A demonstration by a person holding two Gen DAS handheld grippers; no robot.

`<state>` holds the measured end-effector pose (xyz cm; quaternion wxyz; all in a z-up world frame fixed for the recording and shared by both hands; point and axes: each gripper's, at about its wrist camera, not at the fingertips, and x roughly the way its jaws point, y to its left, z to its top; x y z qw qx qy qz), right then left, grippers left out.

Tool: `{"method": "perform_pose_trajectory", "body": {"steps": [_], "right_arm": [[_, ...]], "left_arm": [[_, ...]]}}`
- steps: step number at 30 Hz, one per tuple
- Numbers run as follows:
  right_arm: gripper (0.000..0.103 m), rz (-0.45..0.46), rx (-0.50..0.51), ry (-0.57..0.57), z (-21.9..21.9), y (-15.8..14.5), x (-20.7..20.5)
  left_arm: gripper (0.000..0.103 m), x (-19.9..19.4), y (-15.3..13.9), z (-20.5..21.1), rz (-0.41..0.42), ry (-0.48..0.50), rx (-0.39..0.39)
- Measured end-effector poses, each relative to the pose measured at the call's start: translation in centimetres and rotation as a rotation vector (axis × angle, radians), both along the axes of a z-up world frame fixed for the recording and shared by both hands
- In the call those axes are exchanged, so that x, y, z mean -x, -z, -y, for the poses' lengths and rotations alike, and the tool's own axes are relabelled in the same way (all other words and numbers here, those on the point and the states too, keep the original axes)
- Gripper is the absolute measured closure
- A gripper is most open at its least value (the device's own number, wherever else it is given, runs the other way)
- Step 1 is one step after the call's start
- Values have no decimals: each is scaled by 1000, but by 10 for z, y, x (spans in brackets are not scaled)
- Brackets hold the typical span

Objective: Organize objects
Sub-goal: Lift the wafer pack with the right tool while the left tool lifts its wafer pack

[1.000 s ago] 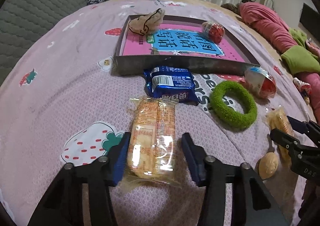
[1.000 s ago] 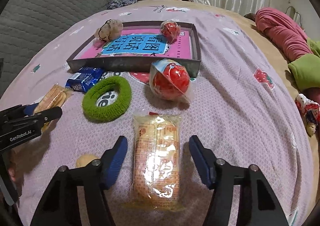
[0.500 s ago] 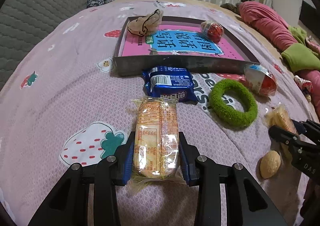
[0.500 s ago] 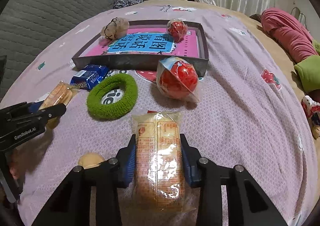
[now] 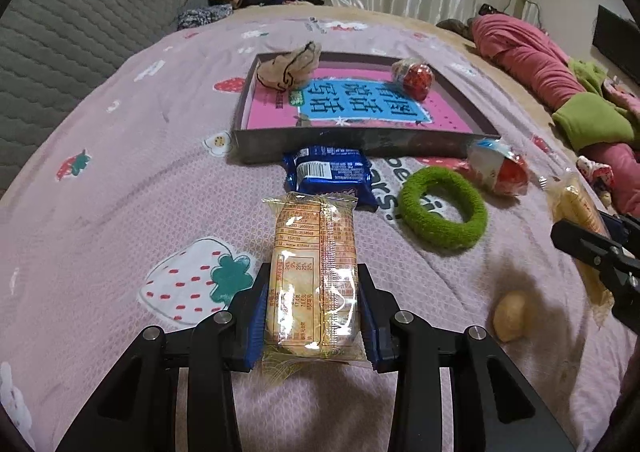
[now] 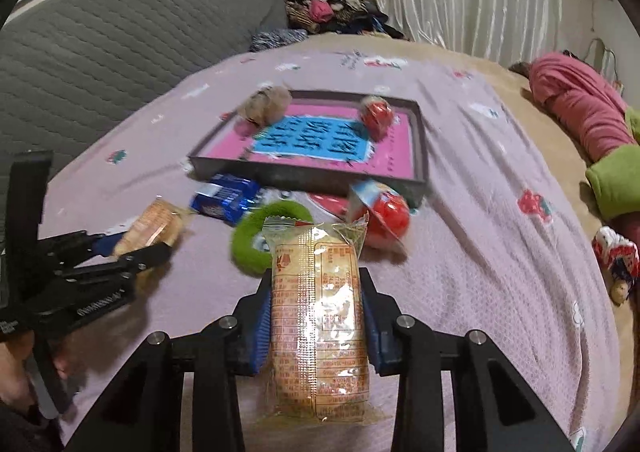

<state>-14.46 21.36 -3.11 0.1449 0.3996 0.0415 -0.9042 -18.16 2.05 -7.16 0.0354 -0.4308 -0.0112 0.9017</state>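
Two tools each clamp a clear-wrapped biscuit pack: left tool (image 5: 312, 312) grips one pack (image 5: 312, 276), right tool (image 6: 318, 322) another (image 6: 320, 316); tray (image 5: 360, 144) at twelve o'clock.

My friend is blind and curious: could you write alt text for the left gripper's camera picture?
The left gripper is clamped on a clear-wrapped cracker pack over a pink bedspread. Beyond lie a blue snack packet, a green fuzzy ring and a shallow tray.
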Motion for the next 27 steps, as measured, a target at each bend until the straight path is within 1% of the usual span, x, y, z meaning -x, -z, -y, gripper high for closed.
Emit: {"method": "perform_pose_trajectory", "body": {"steps": [5,9,13,16,27], "right_arm": [[65,-16,-8,-31,17,-10,-11],[65,-18,-6,-41,26,-13,-19],[65,-22,12,-34,27,-18,-30],[65,-30,15,-28,28,-22,-36],[65,-52,21,-29,33,-32,-53]], "left_arm": [[63,-17,-11,0,-15,-4,-12],[63,-31,-21,-1,-39,1,1],[63,-42,-33,3,-62,-8,-11],[63,-50,-40,4,-79,-13,-5],[63,-70,-54,3,-104,-22,1]]}}
